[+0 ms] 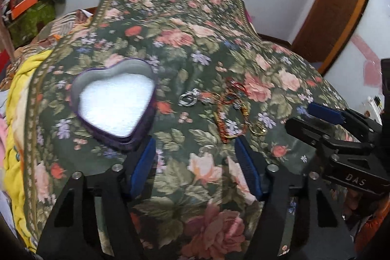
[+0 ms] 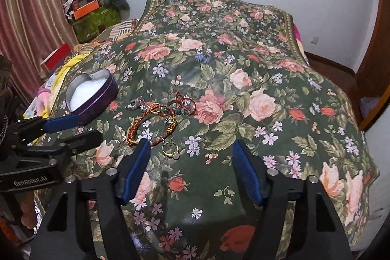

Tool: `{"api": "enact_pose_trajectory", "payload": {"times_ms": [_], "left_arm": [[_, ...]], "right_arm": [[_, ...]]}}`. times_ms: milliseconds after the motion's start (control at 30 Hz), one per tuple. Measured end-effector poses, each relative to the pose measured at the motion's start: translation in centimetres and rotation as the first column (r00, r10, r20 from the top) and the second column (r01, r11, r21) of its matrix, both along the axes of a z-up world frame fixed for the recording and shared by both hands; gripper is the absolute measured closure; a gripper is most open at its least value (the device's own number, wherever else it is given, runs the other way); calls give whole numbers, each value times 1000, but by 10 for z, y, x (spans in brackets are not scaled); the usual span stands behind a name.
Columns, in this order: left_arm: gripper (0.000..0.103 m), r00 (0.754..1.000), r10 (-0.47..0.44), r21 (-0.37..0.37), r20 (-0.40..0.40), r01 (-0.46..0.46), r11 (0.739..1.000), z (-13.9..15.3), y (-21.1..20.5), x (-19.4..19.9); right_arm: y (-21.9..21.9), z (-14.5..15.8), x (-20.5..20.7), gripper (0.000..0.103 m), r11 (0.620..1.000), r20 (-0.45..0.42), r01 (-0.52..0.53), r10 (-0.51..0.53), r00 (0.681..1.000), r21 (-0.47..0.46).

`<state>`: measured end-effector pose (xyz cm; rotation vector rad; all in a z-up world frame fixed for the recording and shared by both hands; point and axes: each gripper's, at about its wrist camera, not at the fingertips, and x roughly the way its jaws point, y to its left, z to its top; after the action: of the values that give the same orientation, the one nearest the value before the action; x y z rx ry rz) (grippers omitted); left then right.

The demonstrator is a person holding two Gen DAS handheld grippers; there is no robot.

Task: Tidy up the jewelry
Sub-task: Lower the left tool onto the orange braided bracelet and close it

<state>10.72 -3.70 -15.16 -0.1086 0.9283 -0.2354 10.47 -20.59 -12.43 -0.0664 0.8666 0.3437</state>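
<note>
A bed is wearing a dark green floral bedspread (image 2: 243, 70). A purple heart-shaped tin (image 2: 91, 93), lid off and lined in white, is sitting on its left part. Just right of the tin, a tangle of jewelry is lying on the cloth: a silver piece (image 2: 135, 104), a red and gold braided bracelet (image 2: 152, 124), thin red bangles (image 2: 186, 102) and gold rings (image 2: 170, 150). The left gripper (image 1: 195, 167) and right gripper (image 2: 191, 169) are both hovering with jaws spread wide, holding nothing, near the jewelry.
</note>
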Motion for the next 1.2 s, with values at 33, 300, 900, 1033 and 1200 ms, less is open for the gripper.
{"api": "enact_pose_trajectory", "payload": {"times_ms": [33,300,900,1033,1200], "left_arm": [[43,1000,-10,-2,-3,10,1000,-1,-2,1],[48,995,-95,1,-32,95,995,-10,-19,13],[88,992,-112,-21,-50,112,994,-27,-25,37],[95,994,-93,-48,-54,90,995,-27,-19,36],[101,996,-71,-52,-51,68,996,-24,-13,32]], "right_arm": [[-1,-1,2,41,1000,-6,-2,2,1000,6],[2,-9,8,47,999,-44,-39,39,998,4],[13,-23,17,56,993,-103,-121,122,987,13],[22,-28,17,60,989,-107,-144,141,984,-25],[28,-37,20,78,984,-142,-175,169,975,-31]]}}
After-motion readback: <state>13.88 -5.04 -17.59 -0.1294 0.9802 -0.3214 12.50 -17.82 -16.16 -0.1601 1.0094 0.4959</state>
